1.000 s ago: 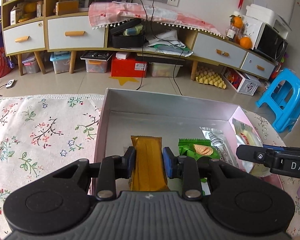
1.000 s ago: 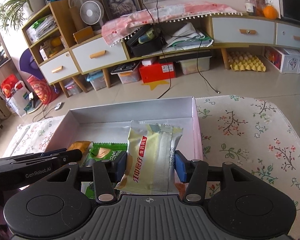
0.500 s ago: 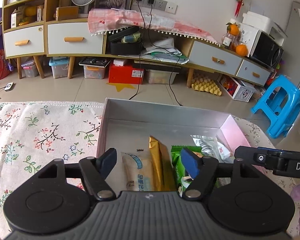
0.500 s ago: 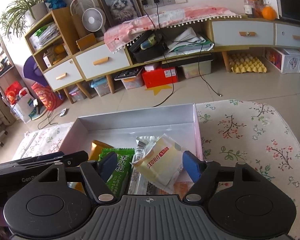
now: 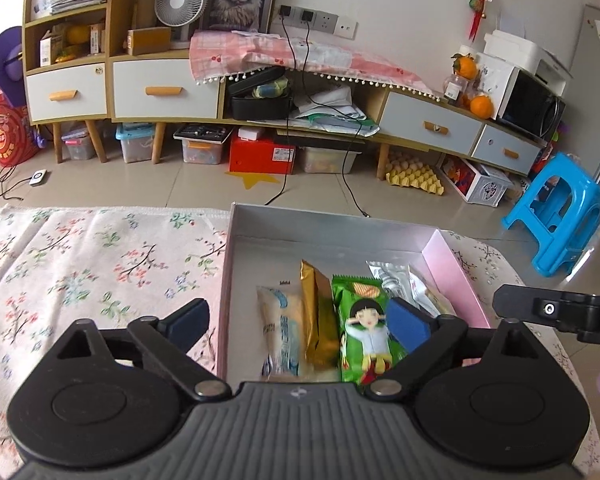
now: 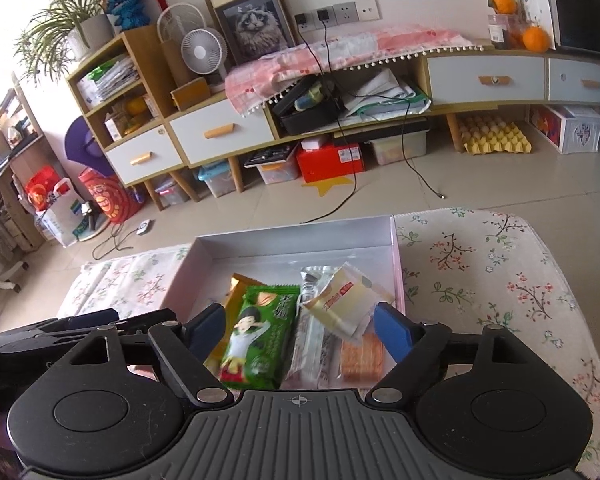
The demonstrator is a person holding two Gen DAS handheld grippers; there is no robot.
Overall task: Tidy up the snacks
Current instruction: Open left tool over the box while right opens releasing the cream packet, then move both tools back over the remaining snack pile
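A shallow box (image 5: 328, 226) with pink outer walls sits on the flowered cloth and holds several snack packs in a row. In the left wrist view I see a pale blue-white pack (image 5: 282, 328), a gold pack (image 5: 318, 316), a green pack with a cartoon girl (image 5: 364, 336) and silver packs (image 5: 396, 280). My left gripper (image 5: 300, 322) is open and empty above the box's near left. My right gripper (image 6: 300, 328) is open and empty above the green pack (image 6: 260, 336), a silver pack (image 6: 312, 332) and a cream pack (image 6: 346, 300) that lies tilted on the others.
The flowered tablecloth (image 5: 84, 264) spreads left of the box and also right of it (image 6: 484, 272). The other gripper's black body (image 5: 560, 312) shows at the right edge. Beyond the table are a low cabinet (image 5: 164, 92) and a blue stool (image 5: 560, 216).
Both grippers have opened and drawn back. The left let go of the gold pack, the right let go of the cream pack; both packs now lie in the box.
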